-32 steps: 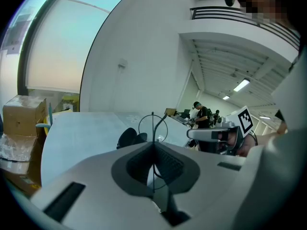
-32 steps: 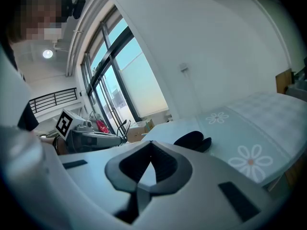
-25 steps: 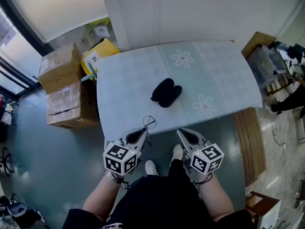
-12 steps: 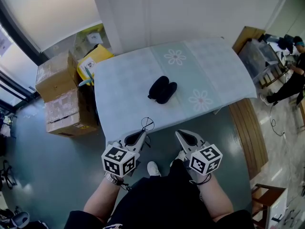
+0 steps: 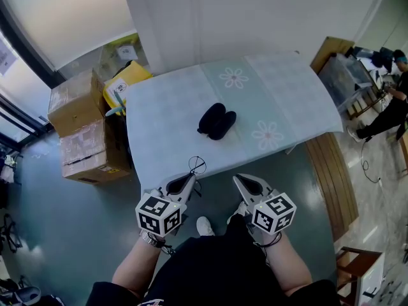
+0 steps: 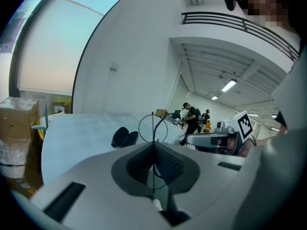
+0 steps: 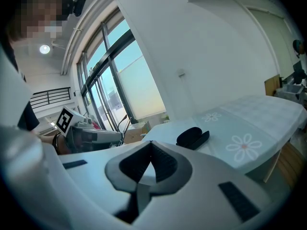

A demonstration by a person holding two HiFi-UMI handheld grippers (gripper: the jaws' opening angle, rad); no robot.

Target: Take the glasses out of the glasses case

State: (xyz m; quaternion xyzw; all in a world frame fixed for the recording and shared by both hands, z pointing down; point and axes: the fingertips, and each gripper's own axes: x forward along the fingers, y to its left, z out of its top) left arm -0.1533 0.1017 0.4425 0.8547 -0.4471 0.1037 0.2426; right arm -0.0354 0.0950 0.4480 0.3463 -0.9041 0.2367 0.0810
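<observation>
Glasses (image 6: 153,128): thin wire frame, one ring visible. Stem is pinched betw. the closed jaws of left claw (image 5: 190,177), ring poking just past its tips. Judged already out of the case.

Glasses case (image 5: 216,120): black, lying open on table (image 5: 166,107), well ahead of both claws.

Right claw (image 5: 238,180): jaws together, nothing in them, just beside left claw. Both hang short of table's near edge, over floor.

Risks:
- Hold is on v. thin wire, so frame may pivot or slip out.
- No table beneath, so a drop would go to floor.
- Excess squeeze could bend frame.
</observation>
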